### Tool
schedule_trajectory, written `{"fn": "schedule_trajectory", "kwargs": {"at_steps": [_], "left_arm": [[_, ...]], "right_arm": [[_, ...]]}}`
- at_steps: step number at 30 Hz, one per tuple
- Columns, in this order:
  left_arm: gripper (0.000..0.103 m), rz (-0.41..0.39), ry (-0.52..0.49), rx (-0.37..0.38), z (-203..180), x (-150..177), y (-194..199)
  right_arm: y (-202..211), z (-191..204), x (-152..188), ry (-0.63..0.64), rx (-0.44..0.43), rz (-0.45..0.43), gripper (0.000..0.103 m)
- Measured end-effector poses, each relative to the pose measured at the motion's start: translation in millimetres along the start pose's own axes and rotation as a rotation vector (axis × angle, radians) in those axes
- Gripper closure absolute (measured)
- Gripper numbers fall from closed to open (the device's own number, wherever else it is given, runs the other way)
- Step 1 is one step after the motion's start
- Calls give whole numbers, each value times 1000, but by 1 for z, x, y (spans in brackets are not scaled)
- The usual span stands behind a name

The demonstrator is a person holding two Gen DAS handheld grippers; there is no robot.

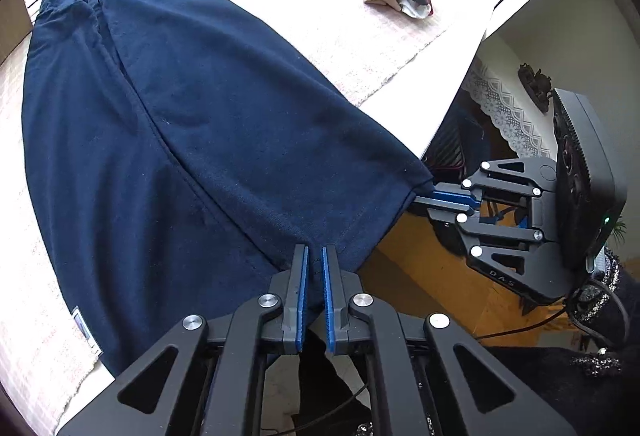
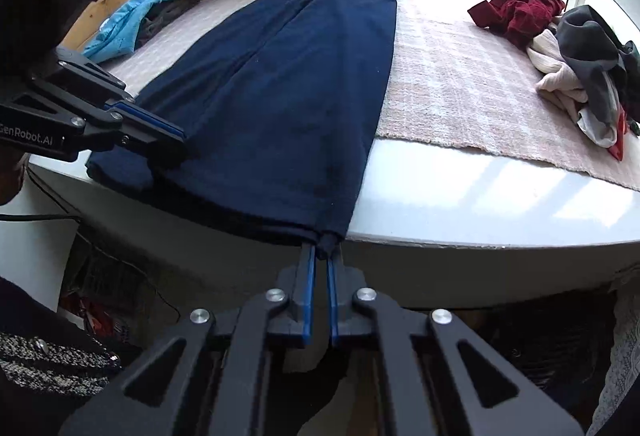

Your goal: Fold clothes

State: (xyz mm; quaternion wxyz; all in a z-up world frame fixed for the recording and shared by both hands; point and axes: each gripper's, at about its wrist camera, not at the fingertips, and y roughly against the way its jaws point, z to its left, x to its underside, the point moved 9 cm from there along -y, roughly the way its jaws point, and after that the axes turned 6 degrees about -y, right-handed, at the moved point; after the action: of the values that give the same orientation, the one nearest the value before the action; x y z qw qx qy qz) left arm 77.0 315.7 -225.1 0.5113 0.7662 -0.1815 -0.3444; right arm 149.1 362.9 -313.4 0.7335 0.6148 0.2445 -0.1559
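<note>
My left gripper (image 1: 315, 256) is clenched on the near hem of the navy trousers (image 1: 168, 124), cloth pinched between its pads. My right gripper (image 2: 322, 250) grasps the hem's other corner. The trousers stretch flat away from both fingertips over the pink mat (image 2: 460, 92). Both grippers tilt steeply down.

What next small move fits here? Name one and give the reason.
Probably lift both hem corners together and carry them toward the far waistband. The left tongs and right tongs are each shut on the near hem of the long navy blue fabric garment, which lies flat and straight along the white table, ready for a lengthwise half-fold.
</note>
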Motion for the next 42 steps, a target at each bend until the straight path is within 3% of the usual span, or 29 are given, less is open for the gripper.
{"fn": "schedule_trajectory", "kwargs": {"at_steps": [1, 4, 9, 11, 14, 16, 18, 20, 27, 28, 30, 33, 39, 42], "left_arm": [[98, -7, 3, 1, 1, 0, 5], [98, -28, 10, 26, 8, 2, 21], [98, 56, 13, 24, 3, 11, -18], [96, 57, 6, 23, 7, 14, -14], [80, 65, -26, -15, 9, 17, -3], [80, 50, -89, -59, -1, 14, 8], [65, 5, -174, -66, -17, 3, 17], [59, -26, -264, -69, -34, -7, 16], [60, 39, -441, -71, -84, -45, -49], [60, 45, -442, -73, -96, -52, -59], [83, 43, -430, -66, -91, -55, -58], [97, 41, -371, -18, -80, -58, -47], [97, 46, -284, 27, -65, -51, -36], [96, 39, -291, 27, -65, -51, -30]], "right_arm": [[6, -1, -2, -6, 2, -15, 97], [32, -9, -11, 11, 114, -79, 100], [15, -33, 14, -32, 155, 71, 99], [21, -31, 9, -92, 59, 55, 97], [29, -32, -5, -165, -16, 2, 89], [30, -35, -12, -231, -85, -9, 88], [30, -44, -18, -325, -159, -9, 88], [29, -54, -22, -423, -224, -1, 88], [26, -74, -20, -483, -230, 13, 88], [25, -76, -19, -492, -232, 19, 88], [23, -78, -21, -499, -247, 15, 88], [20, -78, -36, -493, -291, 3, 88], [-24, -56, -78, -371, -332, 72, 88], [-48, -53, -90, -317, -287, 129, 88]]}}
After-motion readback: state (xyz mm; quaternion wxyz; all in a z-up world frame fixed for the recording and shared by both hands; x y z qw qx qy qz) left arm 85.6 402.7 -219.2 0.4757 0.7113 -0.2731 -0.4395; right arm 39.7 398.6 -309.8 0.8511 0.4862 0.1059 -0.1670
